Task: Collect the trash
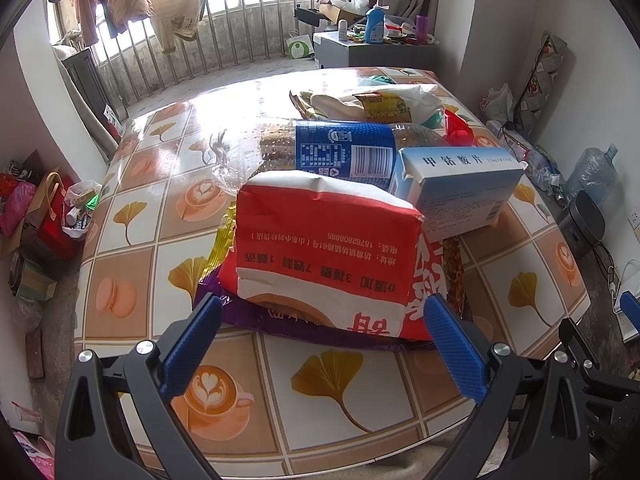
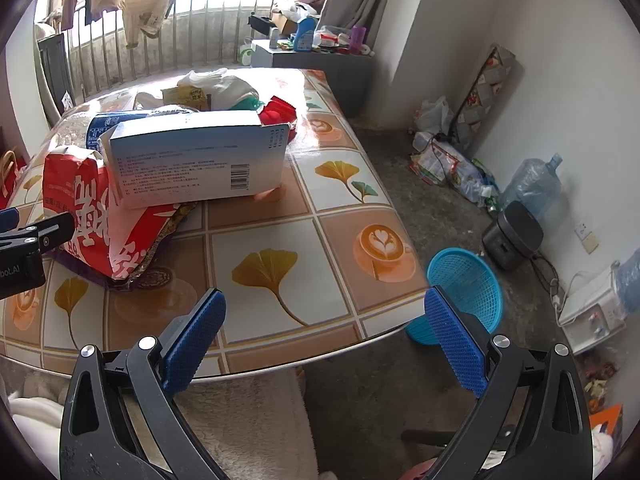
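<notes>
Daylight from a barred balcony fell on the bench, its cloth printed with ginkgo leaves and latte cups. Trash lay heaped at its middle, probably gathered for easy picking: a red-and-white paper bag printed "0添加", a medicine box reading "甲钴胺片", and a blue-labelled bottle. The left hand-held gripper stood spread before the bag, touching nothing. The right hand-held gripper gaped empty near a blue basket on the floor, likely the bin.

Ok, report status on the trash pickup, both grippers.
Left gripper open, fingers straddling the red and white bag, not closed on it. Right gripper open, empty, above the table edge. Blue basket on floor. Medicine box leans on the bag.
</notes>
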`<action>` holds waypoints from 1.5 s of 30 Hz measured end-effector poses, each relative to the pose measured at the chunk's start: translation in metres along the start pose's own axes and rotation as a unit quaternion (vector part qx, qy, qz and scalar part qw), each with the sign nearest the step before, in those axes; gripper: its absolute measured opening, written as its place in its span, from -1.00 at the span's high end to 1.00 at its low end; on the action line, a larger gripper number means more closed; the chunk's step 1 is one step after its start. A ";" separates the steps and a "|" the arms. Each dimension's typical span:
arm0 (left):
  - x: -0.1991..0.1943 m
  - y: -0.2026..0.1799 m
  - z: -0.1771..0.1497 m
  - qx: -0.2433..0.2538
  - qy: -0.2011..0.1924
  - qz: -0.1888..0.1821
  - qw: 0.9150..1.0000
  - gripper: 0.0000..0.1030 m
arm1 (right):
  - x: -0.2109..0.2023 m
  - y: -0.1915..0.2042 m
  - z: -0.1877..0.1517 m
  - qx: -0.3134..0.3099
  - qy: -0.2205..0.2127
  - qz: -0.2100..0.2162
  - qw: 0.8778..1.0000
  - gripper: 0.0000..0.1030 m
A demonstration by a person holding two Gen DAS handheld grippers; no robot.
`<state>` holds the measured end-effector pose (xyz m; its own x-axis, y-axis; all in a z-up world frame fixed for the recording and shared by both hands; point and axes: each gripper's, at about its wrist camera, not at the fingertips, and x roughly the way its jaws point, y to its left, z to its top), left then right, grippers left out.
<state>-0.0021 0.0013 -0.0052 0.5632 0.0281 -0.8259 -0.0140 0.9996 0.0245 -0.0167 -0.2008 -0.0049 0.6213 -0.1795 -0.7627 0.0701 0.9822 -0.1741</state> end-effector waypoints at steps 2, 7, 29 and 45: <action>0.000 0.000 0.000 0.000 0.000 0.000 1.000 -0.91 | 0.000 0.000 0.000 -0.001 0.000 -0.001 1.000 -0.84; -0.001 0.000 0.000 0.000 0.000 0.000 1.000 -0.91 | 0.001 -0.001 0.001 -0.001 0.001 -0.003 1.000 -0.84; 0.000 0.000 0.001 0.000 0.001 0.000 1.000 -0.91 | 0.000 -0.003 0.000 -0.005 0.001 -0.010 1.000 -0.84; 0.002 0.000 0.001 0.000 0.002 0.000 1.000 -0.91 | 0.000 -0.004 -0.003 -0.007 0.001 -0.016 1.000 -0.84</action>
<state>-0.0008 0.0014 -0.0061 0.5606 0.0287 -0.8276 -0.0144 0.9996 0.0249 -0.0190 -0.2048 -0.0058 0.6170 -0.2107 -0.7582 0.0785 0.9752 -0.2071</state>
